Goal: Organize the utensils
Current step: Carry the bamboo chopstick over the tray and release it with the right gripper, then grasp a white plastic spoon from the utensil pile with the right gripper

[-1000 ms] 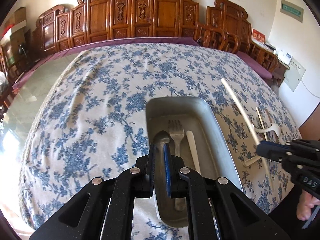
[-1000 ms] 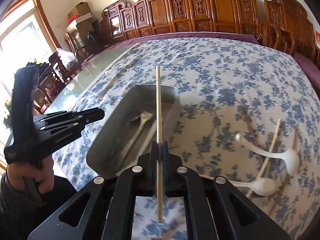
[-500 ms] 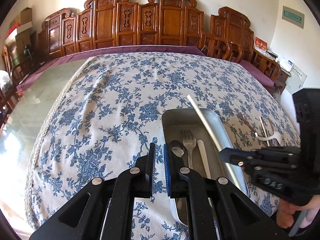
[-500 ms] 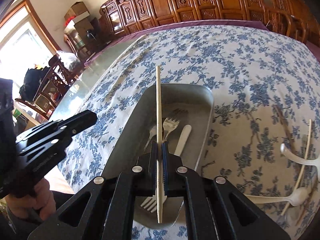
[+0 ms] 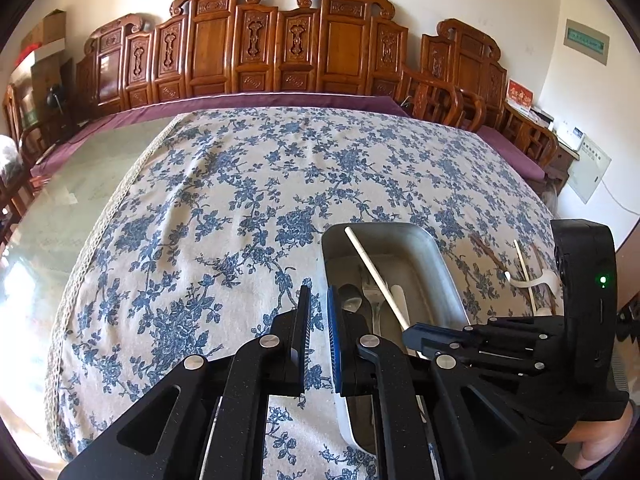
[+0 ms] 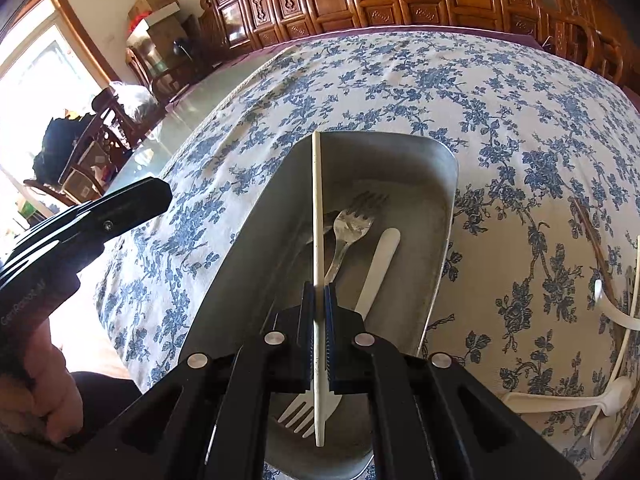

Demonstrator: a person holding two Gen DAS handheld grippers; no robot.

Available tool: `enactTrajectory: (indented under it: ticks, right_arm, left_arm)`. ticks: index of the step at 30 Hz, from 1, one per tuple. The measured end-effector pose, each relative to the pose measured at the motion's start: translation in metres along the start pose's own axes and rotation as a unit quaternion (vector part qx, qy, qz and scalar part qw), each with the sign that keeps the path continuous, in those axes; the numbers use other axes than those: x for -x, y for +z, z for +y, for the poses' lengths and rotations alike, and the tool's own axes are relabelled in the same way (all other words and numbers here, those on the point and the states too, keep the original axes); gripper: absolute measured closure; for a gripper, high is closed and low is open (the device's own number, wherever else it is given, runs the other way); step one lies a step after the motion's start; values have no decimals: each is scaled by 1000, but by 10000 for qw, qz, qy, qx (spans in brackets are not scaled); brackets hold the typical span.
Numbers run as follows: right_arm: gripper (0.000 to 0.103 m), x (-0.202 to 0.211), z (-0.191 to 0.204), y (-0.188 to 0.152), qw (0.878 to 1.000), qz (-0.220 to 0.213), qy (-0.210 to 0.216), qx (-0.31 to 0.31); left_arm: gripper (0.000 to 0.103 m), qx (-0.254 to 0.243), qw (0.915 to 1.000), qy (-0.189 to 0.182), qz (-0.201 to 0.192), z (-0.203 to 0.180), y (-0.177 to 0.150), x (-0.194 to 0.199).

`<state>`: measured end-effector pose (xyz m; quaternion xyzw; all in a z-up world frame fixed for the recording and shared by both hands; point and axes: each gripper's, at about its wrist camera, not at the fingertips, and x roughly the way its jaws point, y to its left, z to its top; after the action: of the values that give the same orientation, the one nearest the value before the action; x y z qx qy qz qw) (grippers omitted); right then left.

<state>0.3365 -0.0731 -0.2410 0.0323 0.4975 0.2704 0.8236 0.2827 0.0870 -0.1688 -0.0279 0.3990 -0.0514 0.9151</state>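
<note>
I see blue-flowered white tablecloth (image 5: pixel 248 200) across table | carved brown wooden chairs (image 5: pixel 280 48) along far wall | cardboard boxes (image 6: pixel 158 0) far left | bright window (image 6: pixel 36 68) left

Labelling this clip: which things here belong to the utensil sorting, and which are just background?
Job:
right gripper clamping a white chopstick
metal tray holding metal fork and white fork
white spoons on the cloth
left gripper, slightly open

Background:
carved wooden chairs
floral tablecloth

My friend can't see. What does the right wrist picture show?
The right claw pinches a white chopstick over a metal tray holding a metal fork and a white plastic fork. White spoons lie on the flowered tablecloth.
</note>
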Motion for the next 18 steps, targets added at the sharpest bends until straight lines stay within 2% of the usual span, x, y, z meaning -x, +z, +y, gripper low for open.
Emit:
enactTrajectory:
  ticks: [5,10,13,15,18]
  right_arm:
    - [94,5,3,0,9999,-65,2,135]
    - [94,31,-4,-8,9986,-307,-188,393]
    - [94,57,-23,-21,9969,-448,-438,483]
    - [94,74,-38,-28,9953,-528,-635,510]
    - [94,100,-72,-37,9927,-620,-943,418]
  left_arm:
    - [96,-20,10000,-18,-3,-3,0,0]
    - [96,-79,9999,-72,9,-12,0,-2]
    - [91,-149,9998,-131,25,-22,0,-4]
    - [83,-229,9995,-202,31,-32,0,-5]
    - [81,-366,9989,-287,41,-48,-1,-7]
